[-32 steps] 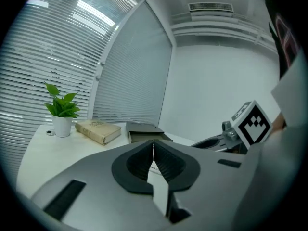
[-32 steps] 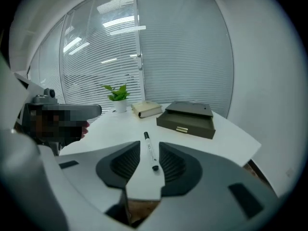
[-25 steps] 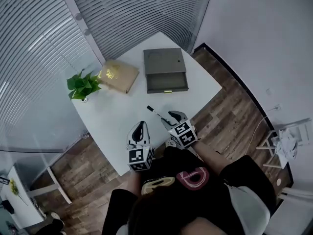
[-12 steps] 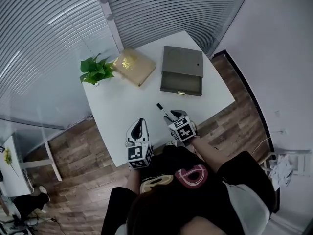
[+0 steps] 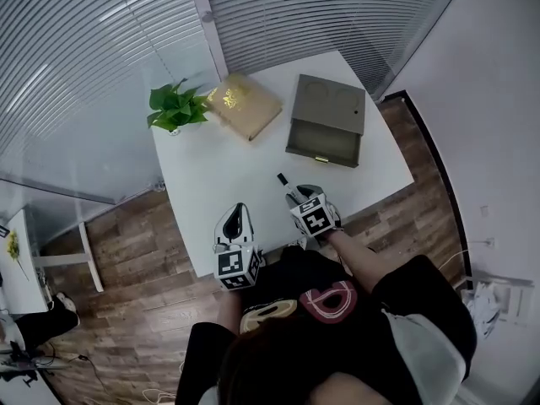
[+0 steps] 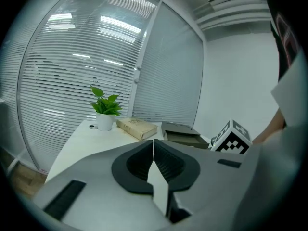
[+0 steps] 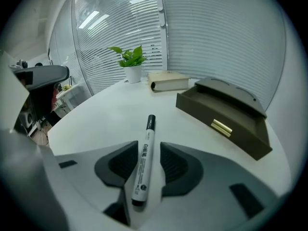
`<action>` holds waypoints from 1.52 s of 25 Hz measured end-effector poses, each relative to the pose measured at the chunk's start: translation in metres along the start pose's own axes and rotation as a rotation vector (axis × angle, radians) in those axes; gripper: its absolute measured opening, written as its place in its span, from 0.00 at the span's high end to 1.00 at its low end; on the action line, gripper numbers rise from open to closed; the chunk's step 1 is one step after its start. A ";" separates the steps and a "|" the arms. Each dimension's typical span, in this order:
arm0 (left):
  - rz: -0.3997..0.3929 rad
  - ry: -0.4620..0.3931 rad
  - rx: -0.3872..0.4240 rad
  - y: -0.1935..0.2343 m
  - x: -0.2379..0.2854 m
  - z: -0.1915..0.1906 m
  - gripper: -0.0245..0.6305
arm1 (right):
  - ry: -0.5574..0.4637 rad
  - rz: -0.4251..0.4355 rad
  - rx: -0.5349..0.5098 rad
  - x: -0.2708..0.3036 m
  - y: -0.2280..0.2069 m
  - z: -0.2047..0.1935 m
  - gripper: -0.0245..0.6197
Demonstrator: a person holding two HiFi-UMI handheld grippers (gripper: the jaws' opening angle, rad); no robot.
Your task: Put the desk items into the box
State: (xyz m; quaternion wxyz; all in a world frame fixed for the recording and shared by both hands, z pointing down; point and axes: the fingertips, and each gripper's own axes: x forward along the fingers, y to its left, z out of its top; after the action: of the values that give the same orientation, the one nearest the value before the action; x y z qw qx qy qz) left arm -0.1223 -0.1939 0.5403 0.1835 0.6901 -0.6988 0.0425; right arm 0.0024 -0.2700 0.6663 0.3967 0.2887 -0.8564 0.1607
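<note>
right gripper (image 5: pixel 297 196) had dropped lower over the marker (image 5: pixel 285 184) vs a sec ago, and its jaws had just been closing in a bit. they stood apart w/ the marker lying lengthwise btwn them. in the right gripper view the left pad sat right against the barrel and a slim gap showed on the other side, so no clamp yet. marker lay flat on the white table (image 5: pixel 211 175), black cap end pointing away from the gripper. it was near the table's front edge and clear of the box (image 5: pixel 327 121).

box was olive-grey w/ a small gold pull on the face toward the person. it sat at the far right of the table, nothing on top.

left gripper (image 6: pixel 153 148) hung at the table's near edge, left of the right one. its jaws were together w/ nothing btwn them.

tan book (image 5: pixel 245 106) lay flat just left of the box, not touching it. potted plant (image 5: pixel 175 108) stood by the book's far left end at the table corner. window blinds ran behind the table.
</note>
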 end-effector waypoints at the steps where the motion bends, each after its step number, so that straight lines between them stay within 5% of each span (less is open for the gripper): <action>1: 0.006 0.000 -0.004 0.001 -0.001 0.000 0.93 | 0.006 -0.001 -0.010 0.000 0.000 0.000 0.73; 20: -0.011 0.001 -0.001 -0.005 0.009 0.002 0.93 | 0.044 -0.007 -0.060 -0.001 -0.001 0.001 0.84; 38: -0.063 0.001 0.003 -0.009 0.016 0.008 0.93 | -0.085 -0.085 -0.007 -0.031 -0.046 0.054 0.85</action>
State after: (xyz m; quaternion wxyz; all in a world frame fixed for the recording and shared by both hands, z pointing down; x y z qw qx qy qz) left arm -0.1147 -0.2122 0.5363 0.1842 0.7121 -0.6764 0.0380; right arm 0.0156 -0.3220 0.6109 0.3673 0.3298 -0.8601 0.1282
